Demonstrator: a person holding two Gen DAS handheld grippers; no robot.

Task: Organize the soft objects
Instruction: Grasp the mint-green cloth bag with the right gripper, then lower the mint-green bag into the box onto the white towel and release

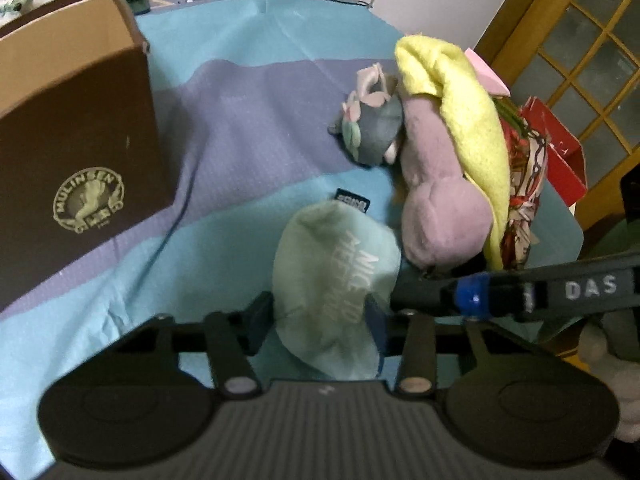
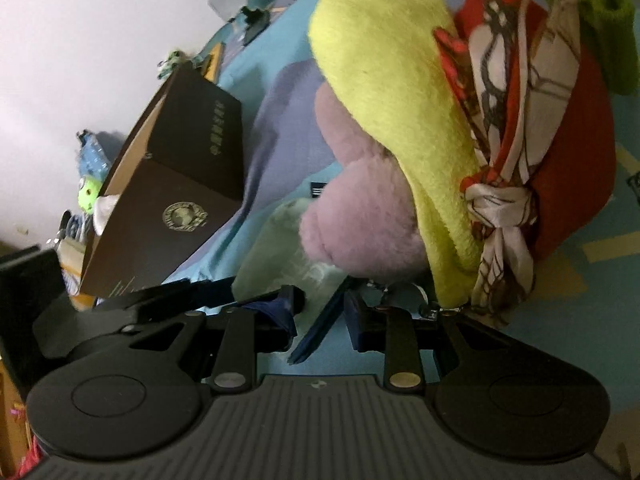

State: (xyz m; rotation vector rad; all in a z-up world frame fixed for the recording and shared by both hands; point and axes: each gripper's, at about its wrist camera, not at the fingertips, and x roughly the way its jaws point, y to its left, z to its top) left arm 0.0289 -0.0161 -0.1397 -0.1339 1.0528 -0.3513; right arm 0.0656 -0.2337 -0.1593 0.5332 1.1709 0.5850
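Looking at this from beside the table, I'd say the tidying has barely got going. The brown cardboard box (image 1: 76, 128) stands open on the striped blue cloth (image 1: 248, 112), off to the left, and from the right wrist view there's a bit of something white (image 2: 105, 210) poking up at its open end. Can't tell what it is, so maybe one item is already inside, maybe not.

Everything else is out on the cloth. The left gripper (image 1: 320, 312) has its fingers on either side of the pale green pouch (image 1: 332, 276) with white lettering, and they look pressed into it, so I'd call that a grip on the pouch. It's sitting low on the cloth right at the gripper, not lifted towards the box yet as far as I can see.

The right gripper (image 2: 320, 312) is nearly closed, with a dark blue strip (image 2: 316, 332) running between its fingers. Whether it's really pinched I can't tell. Right beside it is the heap: a lilac plush (image 1: 436, 184) under a yellow fleece (image 1: 468, 120), a red and white patterned scarf (image 2: 504, 160) tied in a knot, something green (image 2: 608, 40) behind, and a small grey plush (image 1: 376, 128) with pastel bits touching the lilac one.

So my guess: pouch is the current job, and the whole pile is left to sort.
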